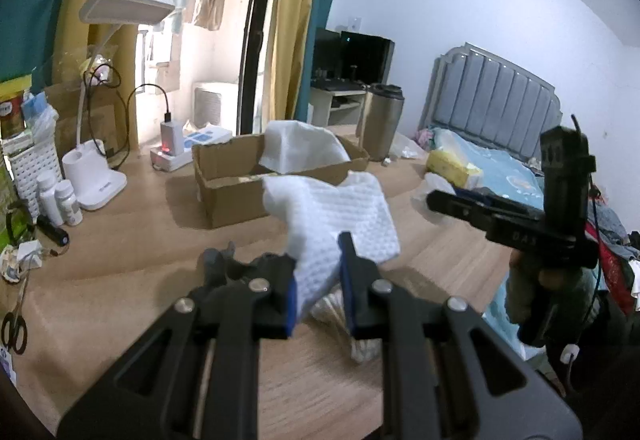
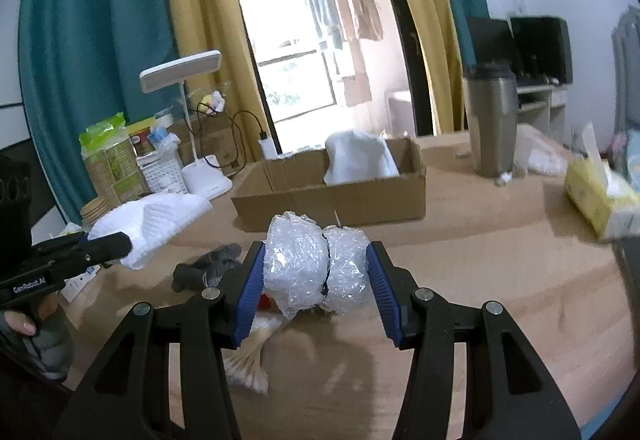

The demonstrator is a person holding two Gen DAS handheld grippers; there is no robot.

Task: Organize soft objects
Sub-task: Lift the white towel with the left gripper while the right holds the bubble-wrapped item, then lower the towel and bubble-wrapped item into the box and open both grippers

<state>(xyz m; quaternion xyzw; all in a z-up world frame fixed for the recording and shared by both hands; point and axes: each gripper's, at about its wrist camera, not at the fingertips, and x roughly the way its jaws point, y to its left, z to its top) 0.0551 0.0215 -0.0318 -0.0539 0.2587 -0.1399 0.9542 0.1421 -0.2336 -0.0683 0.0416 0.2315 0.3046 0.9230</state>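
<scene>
My left gripper (image 1: pixel 318 276) is shut on a white waffle-weave cloth (image 1: pixel 340 217) and holds it above the wooden table (image 1: pixel 120 280); the cloth also shows in the right wrist view (image 2: pixel 152 224), with the left gripper (image 2: pixel 108 246) at the left. My right gripper (image 2: pixel 316 272) is shut on a roll of bubble wrap (image 2: pixel 316 264), held above the table; that gripper shows in the left wrist view (image 1: pixel 436 199). An open cardboard box (image 1: pixel 236 179) (image 2: pixel 340 195) stands ahead with another white cloth (image 1: pixel 298 149) (image 2: pixel 356 157) in it.
A dark glove (image 2: pixel 208 270) and a bag of cotton swabs (image 2: pixel 252 352) lie on the table. A desk lamp (image 1: pixel 96 183), bottles (image 1: pixel 60 199), a power strip (image 1: pixel 188 149), a steel tumbler (image 2: pixel 490 123) and a yellow tissue pack (image 2: pixel 596 195) stand around. A bed (image 1: pixel 500 167) is at the right.
</scene>
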